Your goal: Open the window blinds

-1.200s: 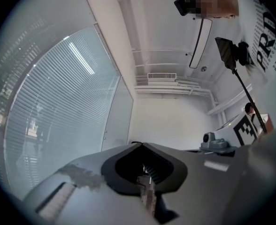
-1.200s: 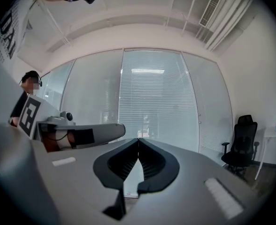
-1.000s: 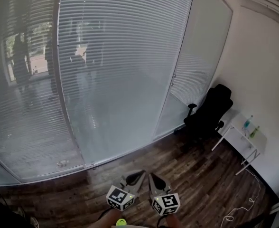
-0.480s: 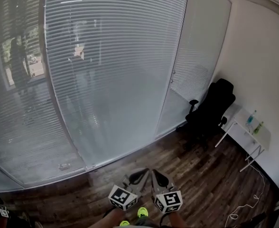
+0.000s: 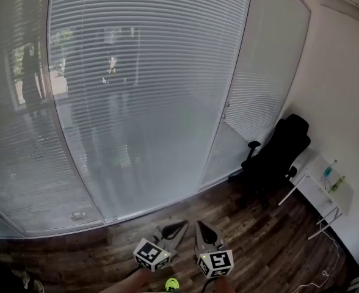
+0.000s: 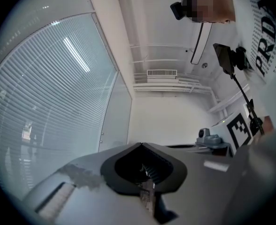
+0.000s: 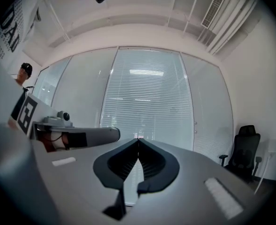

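Across the far side of the room, the window blinds [image 5: 149, 90] cover a long glazed wall, slats down and closed on every panel, with dim shapes showing through. Task step: approach, nothing touched yet. No cord or wand is visible. Two small fittings on the mullion [image 5: 226, 112] right of the big panel could be the slat control, but they are too small to tell.

The wooden floor [image 5: 259, 237] between the person and the glass is open, so there is a straight lane to the blinds. To the right a white wall [image 5: 344, 90] closes the corner. A black office chair [image 5: 280, 154] sits by the narrow right panel, a white side table [image 5: 317, 191] with bottles [image 5: 331, 174] stands just beside it, and a loose cable [image 5: 323, 279] lies on the floor near the wall, so that side is tighter.

The left gripper [image 5: 181, 226] and right gripper [image 5: 199, 226] sit low, side by side, well apart from the blinds. On both, the jaws are pressed together with nothing between them.

Next move, as I judge it: close in, find the control, and spread one gripper's jaws before taking it.
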`<move>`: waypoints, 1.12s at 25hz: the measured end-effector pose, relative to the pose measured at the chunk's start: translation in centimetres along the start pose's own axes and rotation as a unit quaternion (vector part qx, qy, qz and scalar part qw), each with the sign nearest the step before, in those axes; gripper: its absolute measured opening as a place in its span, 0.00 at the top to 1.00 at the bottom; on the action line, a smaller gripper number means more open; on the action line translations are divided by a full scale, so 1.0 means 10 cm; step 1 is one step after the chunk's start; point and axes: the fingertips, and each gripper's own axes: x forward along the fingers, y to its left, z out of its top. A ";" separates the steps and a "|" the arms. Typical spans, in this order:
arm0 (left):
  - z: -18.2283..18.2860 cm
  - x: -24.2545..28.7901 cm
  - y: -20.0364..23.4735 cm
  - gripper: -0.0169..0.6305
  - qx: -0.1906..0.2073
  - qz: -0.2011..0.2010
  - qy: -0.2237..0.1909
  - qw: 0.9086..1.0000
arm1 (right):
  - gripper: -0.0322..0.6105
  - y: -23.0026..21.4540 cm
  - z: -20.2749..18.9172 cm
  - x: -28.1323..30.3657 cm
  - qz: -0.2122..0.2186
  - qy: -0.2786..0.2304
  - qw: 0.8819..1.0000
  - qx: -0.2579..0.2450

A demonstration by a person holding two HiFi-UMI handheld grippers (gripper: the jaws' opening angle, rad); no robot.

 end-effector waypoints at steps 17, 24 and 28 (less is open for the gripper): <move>-0.28 0.99 0.13 0.99 0.006 0.009 0.012 1.000 | 0.94 -0.98 -0.24 0.28 0.001 0.021 1.000 -0.014; -0.31 1.27 0.38 0.99 0.005 0.001 0.003 1.000 | 0.94 -1.23 -0.29 0.53 -0.014 0.019 1.000 -0.007; -0.33 1.44 0.61 0.99 -0.008 -0.001 0.001 1.000 | 0.94 -1.31 -0.29 0.74 -0.015 0.023 1.000 -0.009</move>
